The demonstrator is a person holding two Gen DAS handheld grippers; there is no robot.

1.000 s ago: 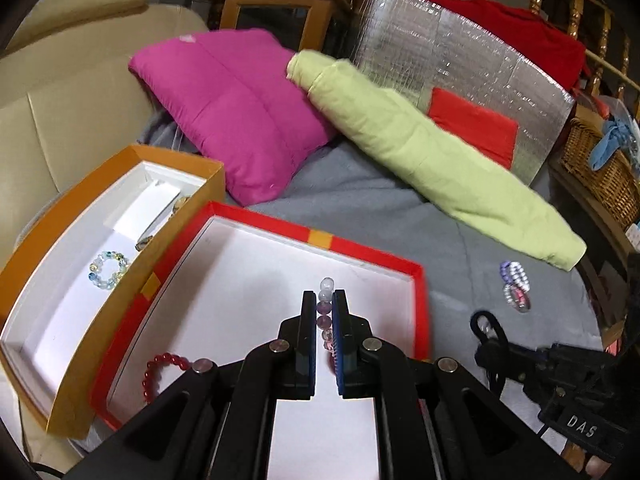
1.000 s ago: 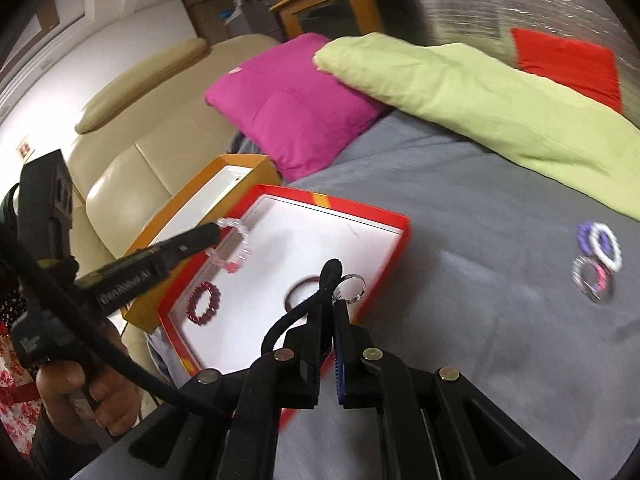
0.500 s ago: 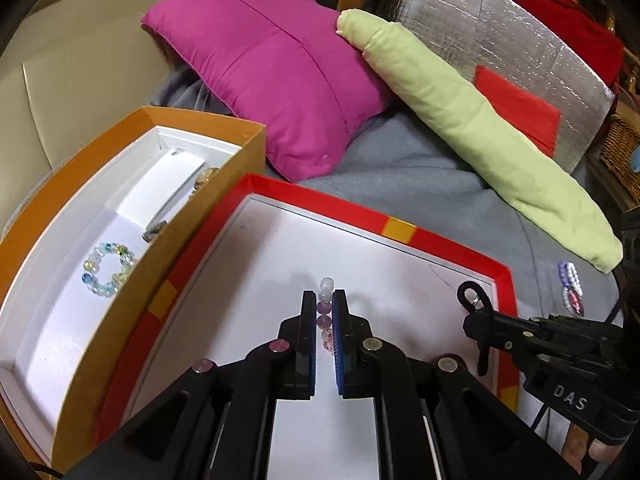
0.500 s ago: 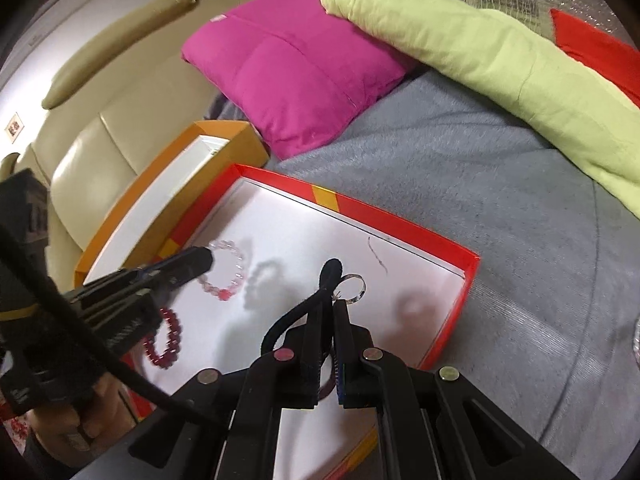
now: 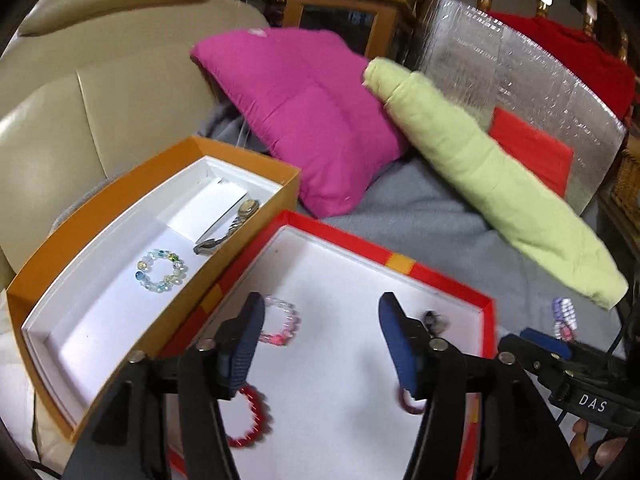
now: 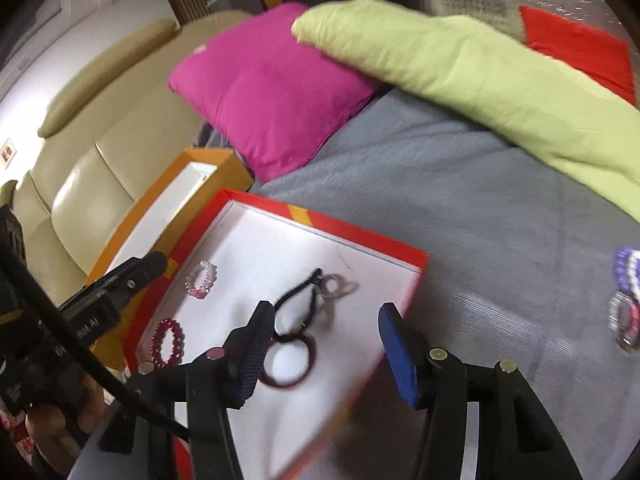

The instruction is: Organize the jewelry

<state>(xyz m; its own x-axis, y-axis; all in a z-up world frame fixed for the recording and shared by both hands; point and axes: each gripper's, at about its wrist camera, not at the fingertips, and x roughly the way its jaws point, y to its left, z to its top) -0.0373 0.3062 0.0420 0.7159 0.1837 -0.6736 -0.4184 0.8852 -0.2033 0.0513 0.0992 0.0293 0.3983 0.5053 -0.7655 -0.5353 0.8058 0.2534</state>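
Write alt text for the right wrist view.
The right tool, jaws opening and empty, hangs over a red tray holding a black cord with rings, a dark red ring and two bead bracelets.

The red box (image 5: 436, 276) is showing smooth card walls and a matt white paper floor; the orange box (image 5: 92, 216) looks like the same card. The pink bracelet (image 5: 280, 322) and the blue-green bracelet (image 5: 161, 271) are gleaming like clear glossy beads, the red bracelet (image 5: 250, 420) like shiny opaque ones. At twelve o'clock the magenta cushion (image 5: 312, 116) is showing matt woven cloth. The grey blanket (image 6: 460, 200) is looking soft and slightly ribbed. The sofa (image 5: 80, 100) is shining like smooth leather.
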